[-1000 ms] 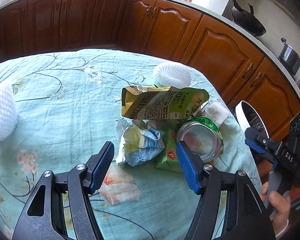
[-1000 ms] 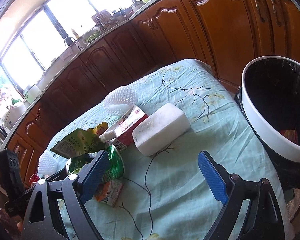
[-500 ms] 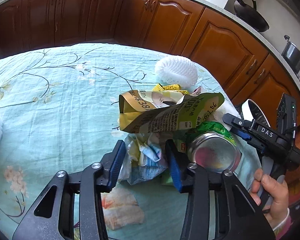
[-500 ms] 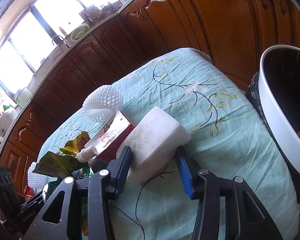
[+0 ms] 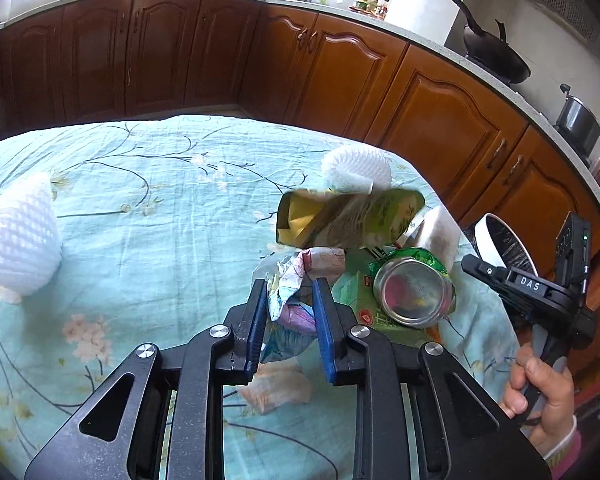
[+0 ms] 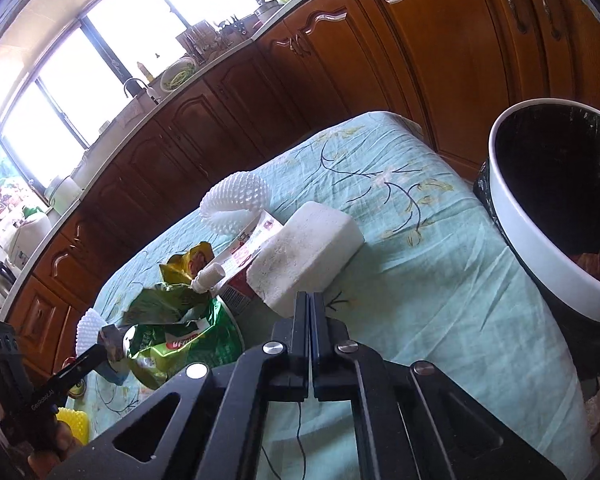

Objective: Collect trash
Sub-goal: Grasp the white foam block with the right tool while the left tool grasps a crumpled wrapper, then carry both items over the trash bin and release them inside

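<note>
My left gripper (image 5: 290,292) is shut on a crumpled pastel wrapper (image 5: 296,304) and holds it just above the tablecloth. A green-yellow snack bag (image 5: 348,220) is blurred behind it. A crushed green can (image 5: 414,294) lies to its right, also in the right wrist view (image 6: 180,344). My right gripper (image 6: 310,300) is shut with jaws together and empty, its tips at the near corner of a white foam block (image 6: 308,248). The white bin with a black liner (image 6: 548,240) stands right of the table.
A white foam fruit net (image 5: 356,168) lies at the table's far side, another net (image 5: 20,236) at the left. A red-and-white carton (image 6: 248,256) and a small white bottle (image 6: 208,276) lie beside the foam block. Wooden cabinets (image 5: 340,72) ring the table.
My left gripper closed on the crumpled wrapper and lifted it; the snack bag shifted. My right gripper closed past the foam block and ended fully shut, without it.
</note>
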Available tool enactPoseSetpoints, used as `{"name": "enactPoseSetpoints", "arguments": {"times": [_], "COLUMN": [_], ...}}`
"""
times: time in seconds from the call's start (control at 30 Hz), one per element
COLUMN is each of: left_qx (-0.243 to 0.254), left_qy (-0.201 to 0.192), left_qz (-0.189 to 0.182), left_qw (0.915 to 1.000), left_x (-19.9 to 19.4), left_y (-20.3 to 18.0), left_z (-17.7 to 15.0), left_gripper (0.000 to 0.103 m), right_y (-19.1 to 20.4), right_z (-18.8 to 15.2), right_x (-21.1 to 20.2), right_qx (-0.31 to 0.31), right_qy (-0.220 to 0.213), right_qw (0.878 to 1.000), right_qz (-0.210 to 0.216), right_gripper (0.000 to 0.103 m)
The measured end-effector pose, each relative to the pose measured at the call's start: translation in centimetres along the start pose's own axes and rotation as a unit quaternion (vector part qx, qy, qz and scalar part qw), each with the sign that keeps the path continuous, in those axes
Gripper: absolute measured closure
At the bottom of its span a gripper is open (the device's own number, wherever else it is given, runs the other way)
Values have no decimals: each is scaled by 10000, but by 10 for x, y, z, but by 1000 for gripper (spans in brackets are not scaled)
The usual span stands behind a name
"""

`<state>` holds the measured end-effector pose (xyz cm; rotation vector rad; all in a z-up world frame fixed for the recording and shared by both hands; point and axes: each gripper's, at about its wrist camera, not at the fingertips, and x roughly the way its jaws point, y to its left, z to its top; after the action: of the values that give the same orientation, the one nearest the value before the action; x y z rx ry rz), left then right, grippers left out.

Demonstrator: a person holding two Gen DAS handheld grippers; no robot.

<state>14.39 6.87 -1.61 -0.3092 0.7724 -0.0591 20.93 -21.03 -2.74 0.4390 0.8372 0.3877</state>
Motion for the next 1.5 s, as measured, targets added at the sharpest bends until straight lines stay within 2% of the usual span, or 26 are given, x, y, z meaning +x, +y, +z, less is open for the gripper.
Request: {"name": "enactPoseSetpoints", "arguments": {"times": [0.07, 0.13, 0.23, 0.27, 0.3, 0.37, 0.57, 0.63, 0.7, 0.77, 0.87, 1.1, 1.5], "left_qx": [-47, -67, -75, -76, -92, -129, -117, -110, -141, -147, -88, 112, 840], "left_qy": [-100, -219, -410, -461, -507, -590, -628, -601, -581, -559, -557, -482, -203], "left_qz": [14, 42, 117, 133, 138, 130, 35, -11, -67, -136, -210, -493, -1092], "left_qw": [9999, 9997, 9991, 9988, 9986, 9981, 9980, 9981, 9982, 9982, 9982, 9976, 9903], "left_x": [-11, -22, -37, -42, -45, -50, -56, -56, -55, -54, -53, -46, -18], "left_y": [3, 5, 6, 6, 7, 8, 6, 5, 5, 3, -3, -30, -119], "left_z": [0, 1, 3, 3, 3, 6, 7, 7, 7, 8, 9, 12, 7], "left_gripper": [82, 82, 82, 82, 82, 82, 82, 82, 82, 82, 82, 82, 82], "right_y": [0, -2, -1, 0, 1, 6, 6, 1, 2, 4, 5, -12, -57], "right_z": [-3, -3, 0, 1, 3, 8, 24, 26, 28, 27, 25, 16, 6], "right_x": [-6, -9, -6, -5, -2, 7, 54, 67, 67, 59, 45, 1, -81], "right_qx": [-36, 30, 77, 97, 104, 90, 309, 433, 332, 248, 178, 259, 397], "right_qy": [-26, 3, 30, 28, 33, 37, 373, 438, 364, 202, 82, -168, -679], "right_qw": [10000, 10000, 9999, 9999, 9999, 9999, 9987, 9981, 9987, 9994, 9998, 9995, 9967], "right_qz": [-19, 66, 75, 67, 86, 53, -186, -83, -143, -99, -23, 60, -183], "right_gripper": [103, 97, 93, 82, 63, 43, 43, 49, 61, 69, 73, 74, 74]}}
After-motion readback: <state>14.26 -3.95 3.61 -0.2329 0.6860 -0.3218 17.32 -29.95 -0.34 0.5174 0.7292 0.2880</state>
